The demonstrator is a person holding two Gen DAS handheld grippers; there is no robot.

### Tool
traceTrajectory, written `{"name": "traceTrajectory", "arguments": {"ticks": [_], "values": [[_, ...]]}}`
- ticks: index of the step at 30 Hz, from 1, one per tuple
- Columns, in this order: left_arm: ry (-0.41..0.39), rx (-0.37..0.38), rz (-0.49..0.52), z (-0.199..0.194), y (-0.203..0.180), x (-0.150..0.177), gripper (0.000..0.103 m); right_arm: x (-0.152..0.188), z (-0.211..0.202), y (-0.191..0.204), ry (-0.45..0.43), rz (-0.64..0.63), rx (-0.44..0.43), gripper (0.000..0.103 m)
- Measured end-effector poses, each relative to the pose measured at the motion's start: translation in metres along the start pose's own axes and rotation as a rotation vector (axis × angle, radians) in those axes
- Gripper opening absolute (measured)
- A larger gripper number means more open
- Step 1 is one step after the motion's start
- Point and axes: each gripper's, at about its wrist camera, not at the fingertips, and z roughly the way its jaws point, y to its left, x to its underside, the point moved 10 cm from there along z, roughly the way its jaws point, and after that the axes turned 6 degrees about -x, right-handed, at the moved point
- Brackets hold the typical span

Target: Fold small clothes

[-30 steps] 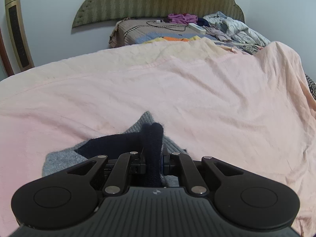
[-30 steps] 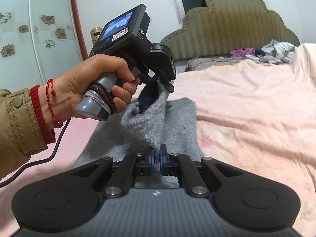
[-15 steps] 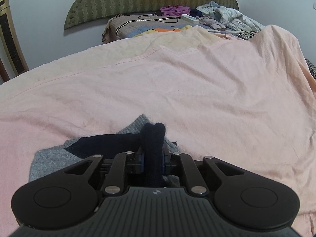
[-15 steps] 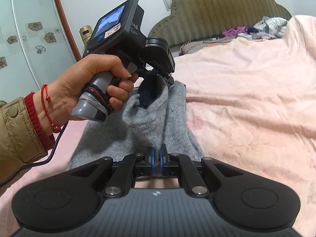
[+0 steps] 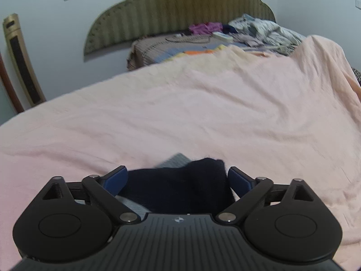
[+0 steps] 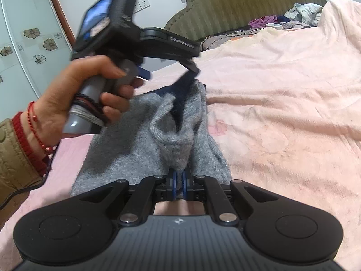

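On the pink quilted bed cover (image 6: 282, 113), toward its near left side, I see the grey knitted garment with a dark navy inner lining (image 6: 144, 144) lying partly flat and partly lifted into a ridge. My right tongs (image 6: 178, 186) are clenched on the near end of that ridge, the blue pads pressed together with grey knit between them. My left tongs (image 5: 178, 178) are spread wide, with the navy part of the garment lying loose between the fingers; I cannot tell whether either blue pad touches it. In the right wrist view the left hand (image 6: 85, 99), wearing a red string bracelet, grips the handle of the left tool above the far end of the garment, and that view is blurred there. Beyond the far edge of the bed cover sits an olive-green padded headboard with vertical ribs (image 5: 180, 13), and in front of it a heap of crumpled mixed-colour clothes (image 5: 255, 29). Left of the bed cover stands a gold-framed tower unit (image 5: 20, 61) against the wall.
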Motion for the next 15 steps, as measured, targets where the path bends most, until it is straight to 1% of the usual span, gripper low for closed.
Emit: {"name": "traceTrajectory", "arguments": {"ticks": [4,7,11,15], "values": [[-0.032,-0.015,0.004,-0.022,0.024,0.011,0.101,-0.001,0.001,-0.001,0.002,0.016,-0.006,0.006],[-0.044,-0.041,0.014,-0.036,0.04,0.026,0.102,-0.003,0.003,-0.003,0.012,0.048,-0.029,0.006],[-0.059,-0.052,-0.039,-0.059,0.069,0.05,0.103,-0.007,0.006,-0.007,0.027,0.099,-0.05,0.009],[-0.049,-0.046,-0.09,-0.077,0.091,0.078,0.103,-0.011,0.011,-0.013,0.048,0.148,-0.057,0.013]]}}
